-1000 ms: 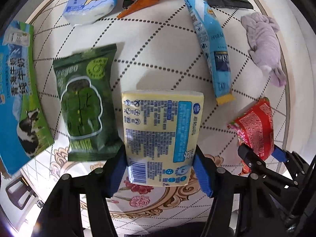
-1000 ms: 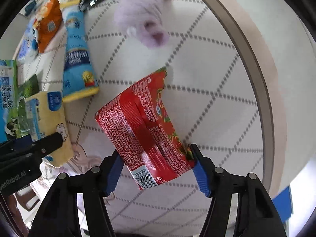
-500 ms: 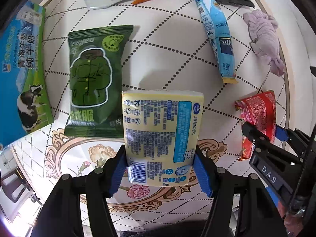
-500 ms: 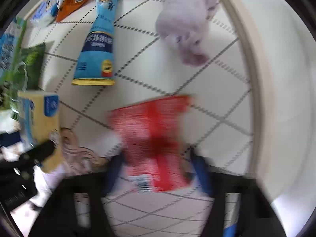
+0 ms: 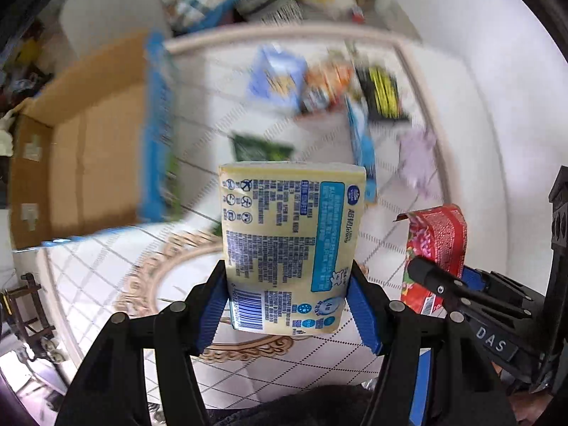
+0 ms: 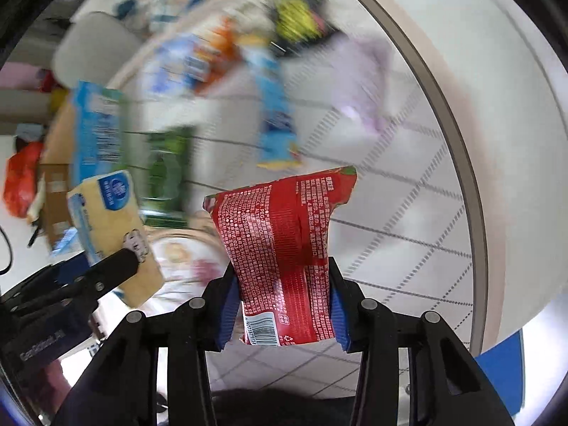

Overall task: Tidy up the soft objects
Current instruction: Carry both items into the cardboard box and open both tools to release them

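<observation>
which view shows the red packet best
The right wrist view. The red packet fills its centre, sharp, printed back and barcode facing the camera, clamped in the right gripper. The left wrist view catches it only at the right edge, seen edge-on and partly hidden behind the right gripper's finger.

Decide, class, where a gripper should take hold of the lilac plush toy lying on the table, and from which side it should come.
The lilac plush toy lies flat and elongated near the table's right rim. Probably best to come from above and pinch across its narrower middle, fingers closing over the short width. It is blurred, so finer detail cannot be judged.
</observation>
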